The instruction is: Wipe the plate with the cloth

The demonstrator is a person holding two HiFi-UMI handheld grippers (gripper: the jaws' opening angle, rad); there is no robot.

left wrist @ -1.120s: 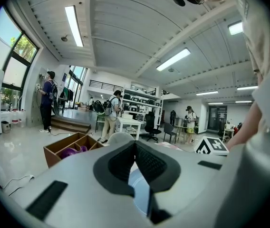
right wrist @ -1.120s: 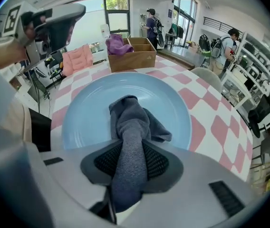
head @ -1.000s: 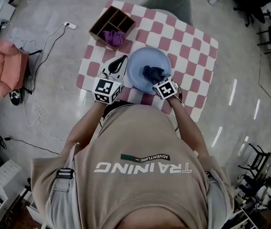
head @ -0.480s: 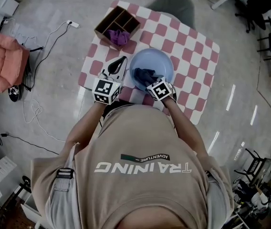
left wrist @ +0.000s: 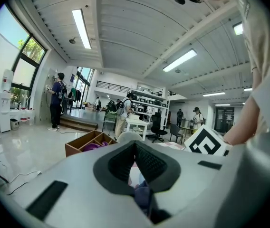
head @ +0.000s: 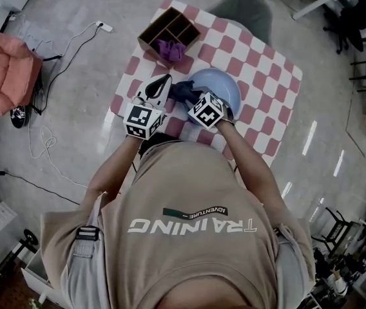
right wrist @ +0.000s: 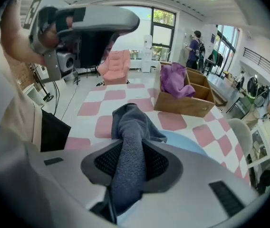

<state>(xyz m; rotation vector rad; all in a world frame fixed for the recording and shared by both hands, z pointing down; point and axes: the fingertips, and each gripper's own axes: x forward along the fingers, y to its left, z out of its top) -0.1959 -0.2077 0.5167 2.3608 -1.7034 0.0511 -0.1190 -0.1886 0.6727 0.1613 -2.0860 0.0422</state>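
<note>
Right gripper (right wrist: 131, 160) is clenched on the dark blue cloth (right wrist: 128, 127), above a small table (head: 260, 76) covered in pink and white checks. That table stands on a glossy pale floor (head: 73, 76) in a bright open workroom, with a pink chair (head: 2, 69) off beyond the left gripper (head: 163, 82), whose jaws meet at their tips. Past the right gripper's tips the cloth bunches at the rim of the pale blue plate (head: 225, 85), which lies just under it and to its right; farther ahead sits a wooden divided box (head: 170, 31) holding a purple rag (head: 170, 49).

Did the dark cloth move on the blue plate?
Yes. The cloth, held in the right hand-held gripper, slid from the middle of the plate to its left rim, nearer the wooden box.
</note>
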